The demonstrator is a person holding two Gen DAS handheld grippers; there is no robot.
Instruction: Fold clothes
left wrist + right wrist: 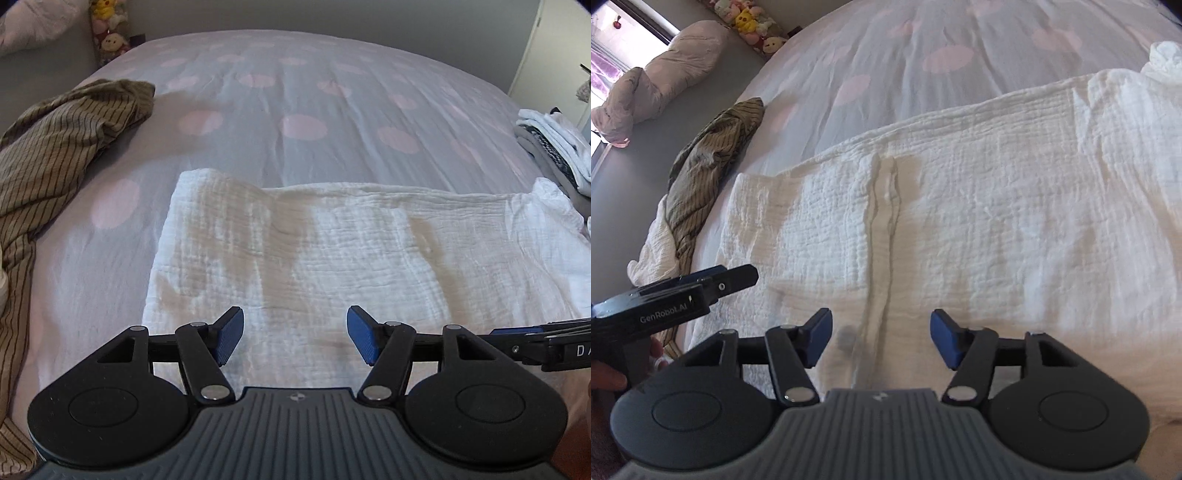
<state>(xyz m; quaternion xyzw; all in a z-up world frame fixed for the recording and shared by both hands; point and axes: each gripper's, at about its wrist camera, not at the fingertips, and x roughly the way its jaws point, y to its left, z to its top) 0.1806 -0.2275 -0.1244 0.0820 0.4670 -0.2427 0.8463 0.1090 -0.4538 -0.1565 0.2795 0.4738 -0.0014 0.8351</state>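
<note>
A white crinkled garment (332,243) lies spread flat on the bed, folded into a wide rectangle. It also shows in the right wrist view (979,221), with a seam running down its middle. My left gripper (294,334) is open and empty, just above the garment's near edge. My right gripper (881,338) is open and empty, over the near edge by the seam. Each gripper's body shows at the edge of the other's view.
A striped olive garment (55,155) lies crumpled at the left of the bed, also in the right wrist view (709,166). A stack of folded clothes (550,147) sits at the right edge. The bed sheet (295,92) has pink dots. Plush toys (750,18) stand beyond the bed.
</note>
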